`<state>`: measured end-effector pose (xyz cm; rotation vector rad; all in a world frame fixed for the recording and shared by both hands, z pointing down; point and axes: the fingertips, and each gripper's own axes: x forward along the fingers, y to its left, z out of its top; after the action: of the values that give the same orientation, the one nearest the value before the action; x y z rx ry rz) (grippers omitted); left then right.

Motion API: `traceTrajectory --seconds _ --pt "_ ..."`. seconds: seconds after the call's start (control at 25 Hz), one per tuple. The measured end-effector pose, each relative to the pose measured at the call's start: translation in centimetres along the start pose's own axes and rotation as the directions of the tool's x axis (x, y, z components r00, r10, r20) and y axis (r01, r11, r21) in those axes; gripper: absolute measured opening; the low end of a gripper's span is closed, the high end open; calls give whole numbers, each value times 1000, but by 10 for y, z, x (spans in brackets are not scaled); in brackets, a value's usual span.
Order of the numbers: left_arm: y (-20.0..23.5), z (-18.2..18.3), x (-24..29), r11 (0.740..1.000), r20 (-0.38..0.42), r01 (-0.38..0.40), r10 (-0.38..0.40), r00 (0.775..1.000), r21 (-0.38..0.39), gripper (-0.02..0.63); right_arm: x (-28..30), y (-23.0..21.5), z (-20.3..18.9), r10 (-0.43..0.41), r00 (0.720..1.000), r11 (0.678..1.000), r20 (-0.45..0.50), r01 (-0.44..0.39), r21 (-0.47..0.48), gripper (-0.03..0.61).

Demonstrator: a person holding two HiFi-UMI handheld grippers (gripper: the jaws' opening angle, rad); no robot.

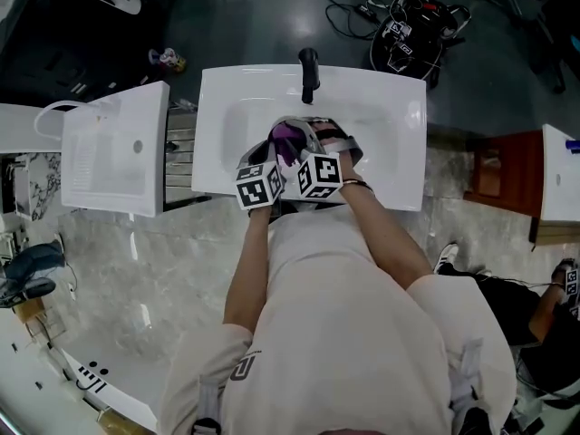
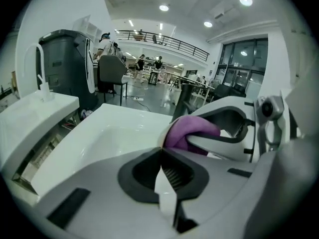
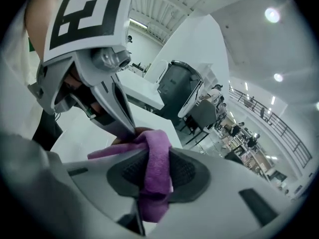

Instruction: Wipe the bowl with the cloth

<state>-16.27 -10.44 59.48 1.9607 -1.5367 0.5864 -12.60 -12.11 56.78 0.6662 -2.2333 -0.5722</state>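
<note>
Both grippers are held close together over a white sink. My right gripper is shut on a purple cloth, which folds over between its pads. The cloth presses into the pale bowl, which the grippers mostly hide. My left gripper is shut on a thin white edge that looks like the bowl's rim. In the left gripper view the cloth bulges out of the right gripper just ahead. The left gripper touches the cloth's far end in the right gripper view.
A black faucet stands at the sink's back edge. A second white basin lies to the left. Cables and a bag sit on the dark floor behind, and a red-brown cabinet is at the right.
</note>
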Motion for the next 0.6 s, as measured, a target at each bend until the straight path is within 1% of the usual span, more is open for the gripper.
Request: traceTrajectory --seconds 0.08,0.36,0.48,0.6 --pt "5 0 -1 1000 6 -10 10 1000 -22 11 0 -6 -5 -20 1000 1000 -14 20 15 89" --pt "31 -9 -6 992 -2 -52 52 999 -119 12 -3 -18 -18 -47 998 996 -43 50 78 89" --pt "42 -12 -8 988 -2 -64 65 998 -140 12 -4 -23 -23 -62 997 993 -56 68 101 89" --pt "45 -14 -6 987 -4 -58 58 998 -149 12 -4 -26 -30 -77 994 989 -75 85 120 89"
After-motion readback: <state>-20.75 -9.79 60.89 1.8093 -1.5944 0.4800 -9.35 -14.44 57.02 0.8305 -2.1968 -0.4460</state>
